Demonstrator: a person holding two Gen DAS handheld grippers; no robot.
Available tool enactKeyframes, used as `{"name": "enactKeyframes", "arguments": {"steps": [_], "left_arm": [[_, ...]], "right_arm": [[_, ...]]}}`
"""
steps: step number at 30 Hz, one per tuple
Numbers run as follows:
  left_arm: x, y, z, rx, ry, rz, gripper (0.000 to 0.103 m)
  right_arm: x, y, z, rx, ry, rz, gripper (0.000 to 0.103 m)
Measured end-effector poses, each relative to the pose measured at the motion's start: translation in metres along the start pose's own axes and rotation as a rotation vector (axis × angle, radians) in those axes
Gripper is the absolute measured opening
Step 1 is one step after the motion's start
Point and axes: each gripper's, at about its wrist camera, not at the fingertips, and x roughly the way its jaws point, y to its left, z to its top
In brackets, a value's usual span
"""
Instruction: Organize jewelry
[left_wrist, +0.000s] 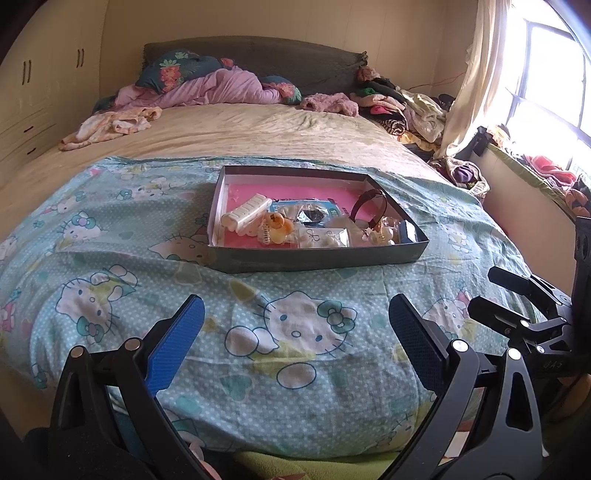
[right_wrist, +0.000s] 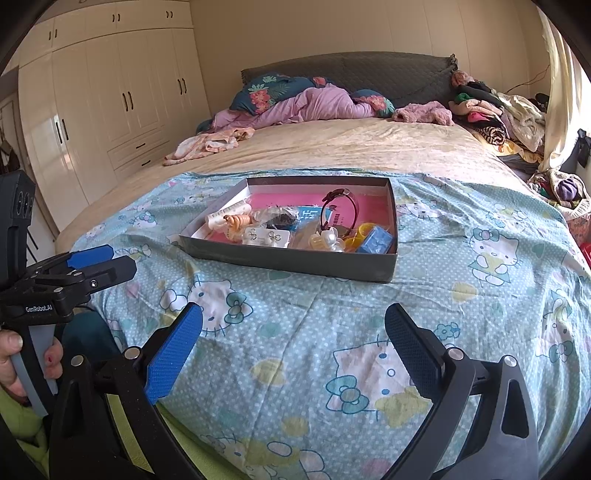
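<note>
hand (right_wrist: 14, 363) only in right-wrist view

One box (right_wrist: 332, 266) sits on one blanket (right_wrist: 443, 314), with one brown headband (right_wrist: 341, 206), one white hair clip (left_wrist: 246, 213), and one earring card (right_wrist: 266, 236) inside.

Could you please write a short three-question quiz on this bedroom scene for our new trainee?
1. True or false: the left gripper holds a hair clip.
2. Which item stands upright on edge inside the box? A) cream hair clip B) dark headband C) earring card
3. Fill in: the box rests on a ____-patterned sheet.

Key:
1. False; both it and the right gripper are open and empty, short of the box.
2. B
3. Cartoon cat
</note>
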Motion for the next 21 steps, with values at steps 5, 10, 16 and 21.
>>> {"name": "enactKeyframes", "arguments": {"steps": [5, 10, 16, 21], "left_arm": [[0.0005, 0.0000, 0.0000, 0.006, 0.000, 0.008, 0.093], [0.0008, 0.0000, -0.0001, 0.007, 0.001, 0.012, 0.093], [0.0024, -0.0007, -0.0005, 0.011, 0.002, 0.018, 0.093], [0.0033, 0.0014, -0.0008, 0.007, 0.007, 0.028, 0.093]], "right_arm": [[0.0006, 0.0000, 0.0000, -0.001, 0.001, -0.001, 0.098], [0.0005, 0.0002, 0.0002, 0.000, 0.001, 0.001, 0.098], [0.0005, 0.0006, 0.0000, -0.003, 0.002, 0.003, 0.098], [-0.0019, 0.0030, 0.0008, -0.008, 0.004, 0.008, 0.098]]}}
